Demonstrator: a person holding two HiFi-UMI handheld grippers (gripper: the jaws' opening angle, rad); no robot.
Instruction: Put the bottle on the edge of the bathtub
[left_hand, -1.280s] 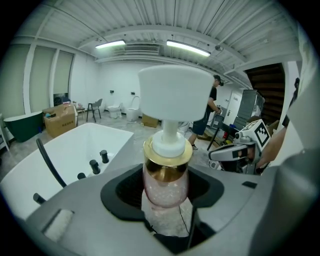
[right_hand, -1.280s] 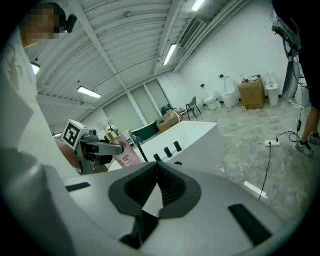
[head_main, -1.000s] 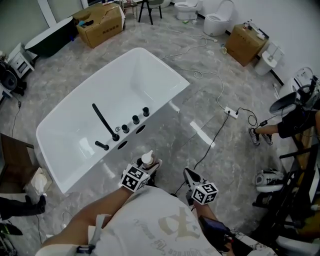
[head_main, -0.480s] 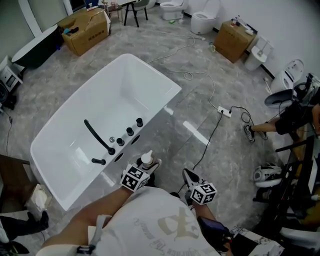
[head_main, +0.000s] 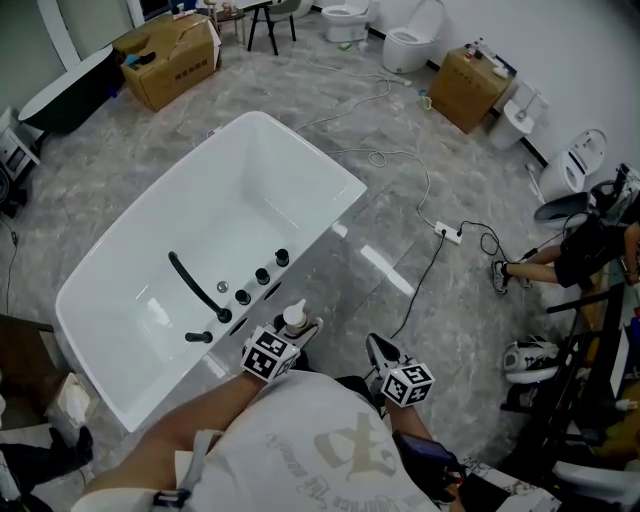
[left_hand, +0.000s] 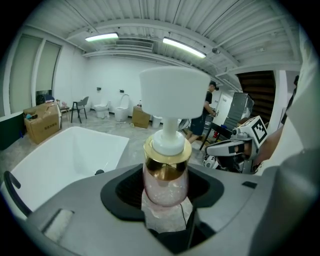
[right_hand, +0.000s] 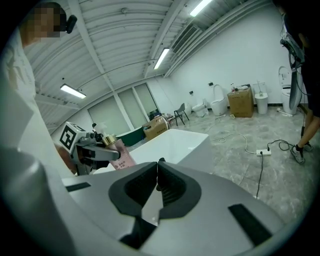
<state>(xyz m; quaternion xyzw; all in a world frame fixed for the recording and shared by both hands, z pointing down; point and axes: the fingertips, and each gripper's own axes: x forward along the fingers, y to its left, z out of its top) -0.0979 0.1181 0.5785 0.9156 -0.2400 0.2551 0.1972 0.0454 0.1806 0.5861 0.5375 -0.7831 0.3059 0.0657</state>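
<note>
Two grippers sit low in the head view, close in front of the person's white shirt. The left gripper (head_main: 297, 332) has its jaws pinching the bottle (head_main: 294, 319), which stands upright between them. In the left gripper view the bottle (left_hand: 165, 180) shows a pinkish body, a gold collar and a wide white pump head (left_hand: 174, 93), with the pads of the left gripper (left_hand: 165, 197) pressed on its lower part. The bottle is over the grey marbled floor (head_main: 400, 200), just short of the bathtub (head_main: 310, 155), not on its edge.

The bathtub is white and lies at 10 o'clock from the bottle, its long side running from 7 o'clock to 1 o'clock. On the near edge stand a black curved tap (head_main: 193, 285) and a row of black knobs (head_main: 262, 275).

The right gripper (head_main: 378, 350) is at 4 o'clock of the left one, well apart from the tub. Its own view shows the right gripper (right_hand: 157, 182) with jaws pressed together and nothing between them; the bottle (right_hand: 121, 153) appears there at 10 o'clock.

Farther off, a cardboard box (head_main: 170, 50) sits at 11 o'clock, a second box (head_main: 470, 85) at 1 o'clock, and a power strip (head_main: 448, 233) with its cable at 2 o'clock. A person (head_main: 585, 250) is at 3 o'clock.
</note>
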